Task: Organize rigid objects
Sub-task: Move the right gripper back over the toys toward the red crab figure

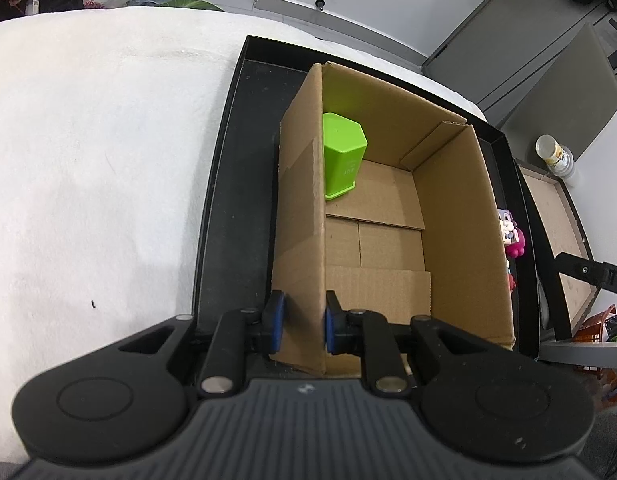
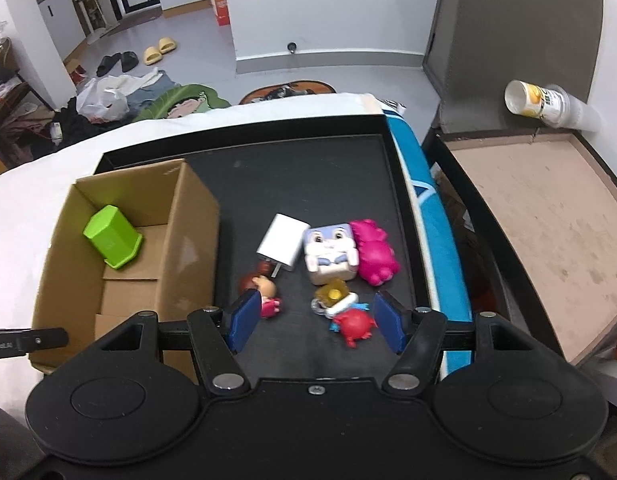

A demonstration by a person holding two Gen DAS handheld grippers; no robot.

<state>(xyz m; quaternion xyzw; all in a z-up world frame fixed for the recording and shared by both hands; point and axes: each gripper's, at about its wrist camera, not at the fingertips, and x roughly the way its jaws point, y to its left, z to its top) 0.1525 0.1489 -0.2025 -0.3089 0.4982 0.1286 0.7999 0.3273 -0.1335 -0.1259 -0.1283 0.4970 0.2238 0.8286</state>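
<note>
With the left gripper [image 1: 304, 326] clamped on the cardboard box [image 1: 460, 216] wall and the right gripper [image 2: 314, 316] hovering jaws apart over the crowded toys on the black tray [image 2: 308, 160] — red crab [image 2: 354, 326], small doll [image 2: 266, 290] — closing now risks nudging neighbours or pinching two at once.

- One open brown cardboard box [image 2: 124, 248].
- One green hexagonal plastic cup [image 2: 112, 238], upturned inside the box.
- One black shallow tray [image 2: 244, 148].
- One white plug-in charger block [image 2: 282, 242].
- One magenta dinosaur toy [image 2: 374, 250].
- One red crab figure [image 2: 354, 324].
- One square white rabbit figure [image 2: 330, 252].
- One small pink-dressed doll figure [image 2: 266, 292].
- One yellow-topped trinket [image 2: 333, 294]; kind unclear.
</note>
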